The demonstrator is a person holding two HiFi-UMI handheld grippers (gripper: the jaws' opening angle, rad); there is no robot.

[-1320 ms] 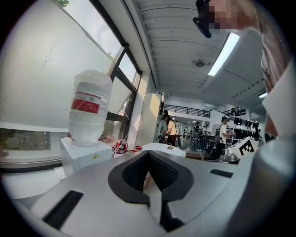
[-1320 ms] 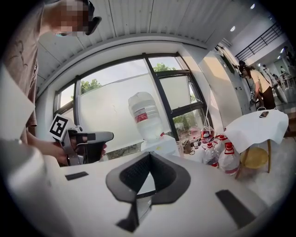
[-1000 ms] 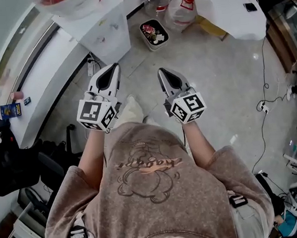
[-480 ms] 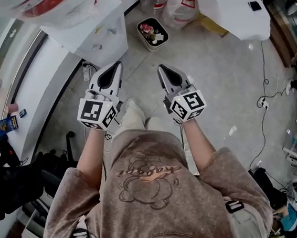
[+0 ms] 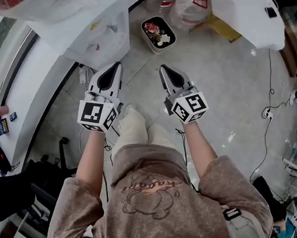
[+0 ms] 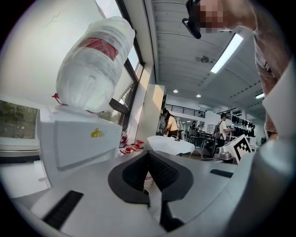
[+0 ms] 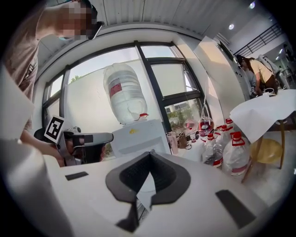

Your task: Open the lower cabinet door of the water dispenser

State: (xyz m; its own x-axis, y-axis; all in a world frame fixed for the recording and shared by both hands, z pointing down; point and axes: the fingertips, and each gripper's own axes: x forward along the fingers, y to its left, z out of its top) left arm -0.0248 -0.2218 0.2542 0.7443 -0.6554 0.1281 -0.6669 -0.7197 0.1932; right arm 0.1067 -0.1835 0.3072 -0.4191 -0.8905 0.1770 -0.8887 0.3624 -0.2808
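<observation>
Seen from my remote station: at the far left, the white water dispenser (image 5: 100,39) stands at the floor's (image 5: 223,81) edge, against a curved white ledge (image 5: 39,85), with a plastic-wrapped inverted bottle (image 6: 95,62) on top. From the head view I see its top and upper front. I cannot make out the lower cabinet door in any view.

Just right of it and short of its front, the left gripper (image 5: 115,66) hangs above the floor, pointing at the dispenser. Its jaws are pressed together at the tips with nothing between them and are clear of the cabinet.

Beside it, the right gripper (image 5: 162,68) is level with its partner and apart from it. Its jaws are likewise pressed together and hold nothing.

Beyond the right gripper, a small tray (image 5: 159,34) of red and white scraps lies on the floor. Further right are red-capped water jugs (image 5: 192,8), then a white-draped table (image 5: 242,8) near the floor's far right edge.
</observation>
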